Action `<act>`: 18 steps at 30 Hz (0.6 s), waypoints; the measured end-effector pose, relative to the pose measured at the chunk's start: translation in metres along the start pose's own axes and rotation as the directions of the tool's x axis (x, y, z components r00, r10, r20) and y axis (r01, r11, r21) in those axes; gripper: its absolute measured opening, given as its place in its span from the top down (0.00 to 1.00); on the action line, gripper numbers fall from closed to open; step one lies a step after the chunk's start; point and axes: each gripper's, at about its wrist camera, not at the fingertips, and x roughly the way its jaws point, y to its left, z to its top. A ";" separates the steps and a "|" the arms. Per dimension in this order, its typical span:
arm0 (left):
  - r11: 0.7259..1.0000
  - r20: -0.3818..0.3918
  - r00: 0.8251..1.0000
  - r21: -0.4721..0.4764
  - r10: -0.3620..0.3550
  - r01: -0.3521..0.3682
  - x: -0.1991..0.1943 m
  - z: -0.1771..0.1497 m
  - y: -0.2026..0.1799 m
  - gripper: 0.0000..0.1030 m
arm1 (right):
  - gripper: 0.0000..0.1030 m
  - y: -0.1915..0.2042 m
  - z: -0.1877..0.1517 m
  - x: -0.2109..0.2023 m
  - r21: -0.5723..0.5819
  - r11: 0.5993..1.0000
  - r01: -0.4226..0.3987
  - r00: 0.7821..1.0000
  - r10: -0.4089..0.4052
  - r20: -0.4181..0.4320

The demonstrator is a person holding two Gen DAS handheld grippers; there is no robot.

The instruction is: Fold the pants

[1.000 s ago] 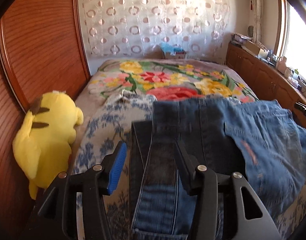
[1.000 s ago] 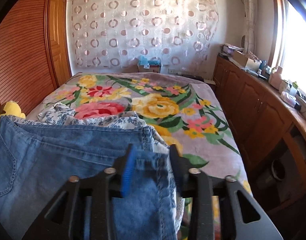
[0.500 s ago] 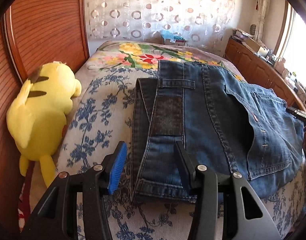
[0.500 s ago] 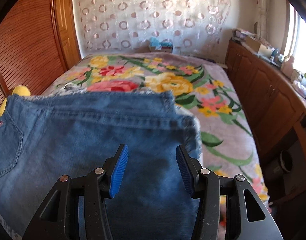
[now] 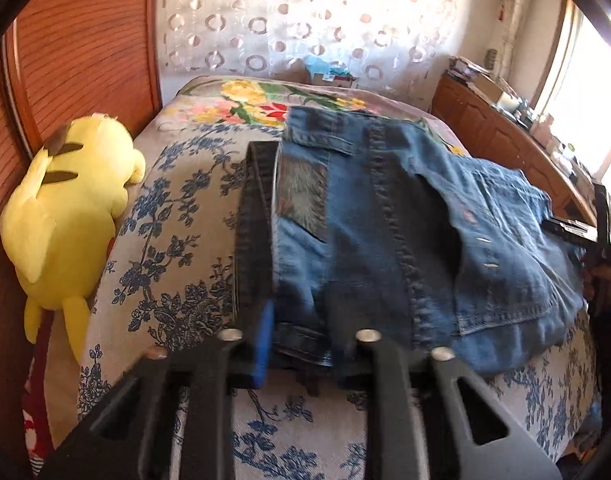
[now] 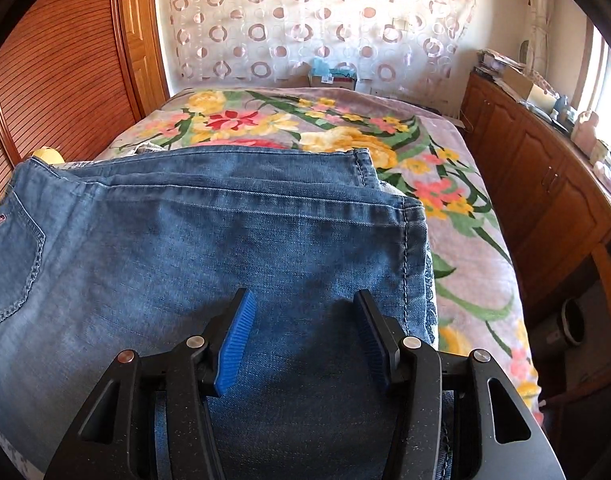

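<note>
Blue denim pants [image 5: 385,216] lie folded on the bed, waistband and back pocket up. My left gripper [image 5: 305,340] is at their near edge, its fingers narrowed around the denim hem, which sits between the blue pads. In the right wrist view the pants [image 6: 225,240] spread flat under my right gripper [image 6: 303,340], which is open just above the cloth with nothing between its pads. The right gripper also shows at the right edge of the left wrist view [image 5: 597,232].
A yellow plush toy [image 5: 69,208] lies at the bed's left side against a wooden wardrobe [image 5: 73,48]. A floral blanket [image 6: 345,136] covers the far bed. Wooden cabinets [image 6: 545,184] line the right wall. A tissue box [image 6: 331,76] stands by the curtain.
The pants came down flat onto the bed. My right gripper opened and let go of the denim. My left gripper opened, then narrowed again on the near hem.
</note>
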 end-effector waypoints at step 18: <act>0.998 0.054 0.996 -0.011 0.070 -0.070 -0.042 -0.010 0.005 0.80 | 0.48 0.005 -0.010 -0.012 0.003 1.000 0.001 0.999 -0.001 0.035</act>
